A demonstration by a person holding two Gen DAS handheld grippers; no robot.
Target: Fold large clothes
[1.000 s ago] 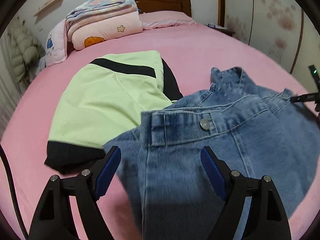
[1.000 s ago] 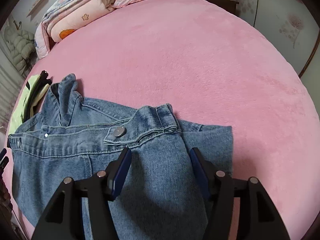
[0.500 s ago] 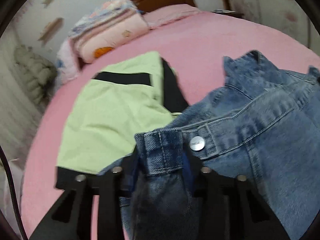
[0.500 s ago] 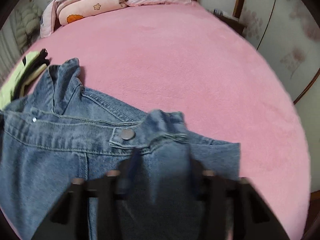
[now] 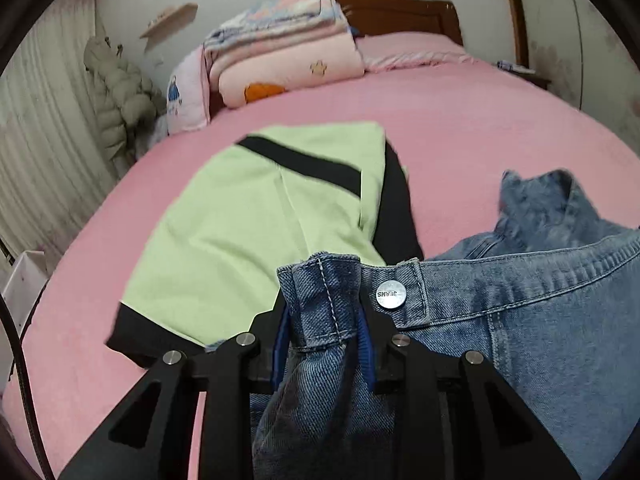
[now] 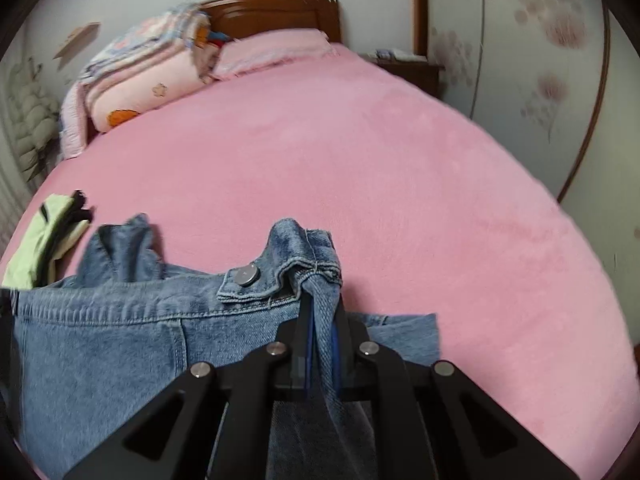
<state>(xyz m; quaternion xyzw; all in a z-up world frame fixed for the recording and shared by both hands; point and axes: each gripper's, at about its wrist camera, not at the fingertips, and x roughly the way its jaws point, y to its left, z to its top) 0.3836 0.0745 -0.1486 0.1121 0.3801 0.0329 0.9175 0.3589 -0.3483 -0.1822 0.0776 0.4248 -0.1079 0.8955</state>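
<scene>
Your left gripper (image 5: pixel 324 334) and right gripper (image 6: pixel 322 344), jaws just closed, pinch the denim jacket (image 5: pixel 520 320) lying on the bed's (image 6: pixel 360 180) near edge. Denim is heavy, soft; grip thick seams.

The faded blue denim garment (image 5: pixel 540 320) bears pale stitching and a silver metal button (image 5: pixel 391 294). It lies on a plain pink bed cover (image 6: pixel 360 160), beside a light green top with black bands (image 5: pixel 256 220). The folded pale pink quilt (image 5: pixel 288 68) shows orange and yellow motifs.
</scene>
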